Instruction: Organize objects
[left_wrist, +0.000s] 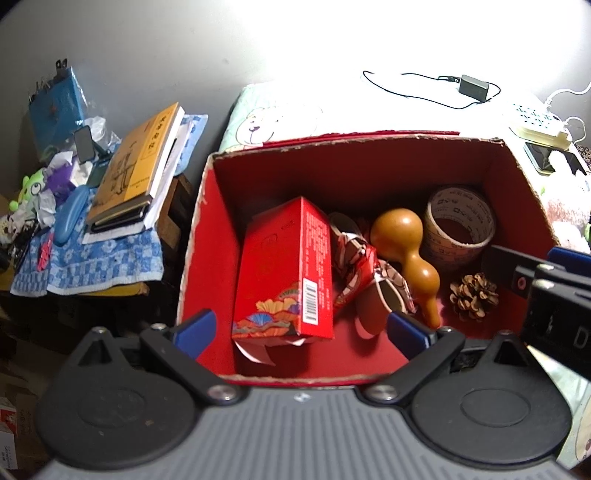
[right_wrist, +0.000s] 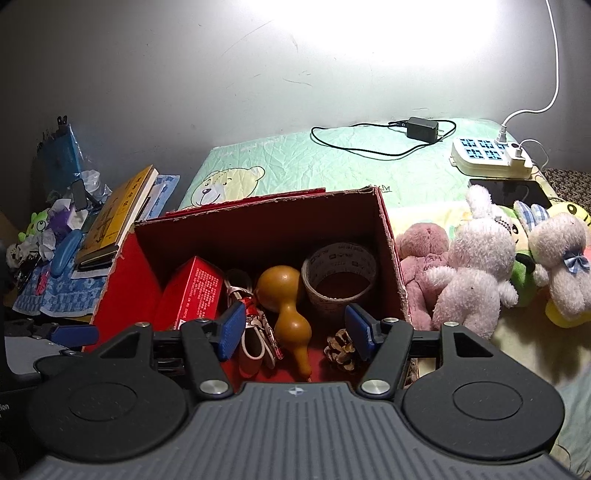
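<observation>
Red cardboard box (left_wrist: 207, 236) holds a gourd (left_wrist: 406, 247) and tape roll (left_wrist: 458, 225); both tools (left_wrist: 301, 328) (right_wrist: 295, 332) hover released.

A hard white glare burned out the wall above my red box (left_wrist: 369, 173) in both views, washing the bedding behind it pale in the left view. Inside the box the far wall lay in shadow. Left of it, the clutter was dim. Fisheye bending curved the edges, corners blackened.
</observation>
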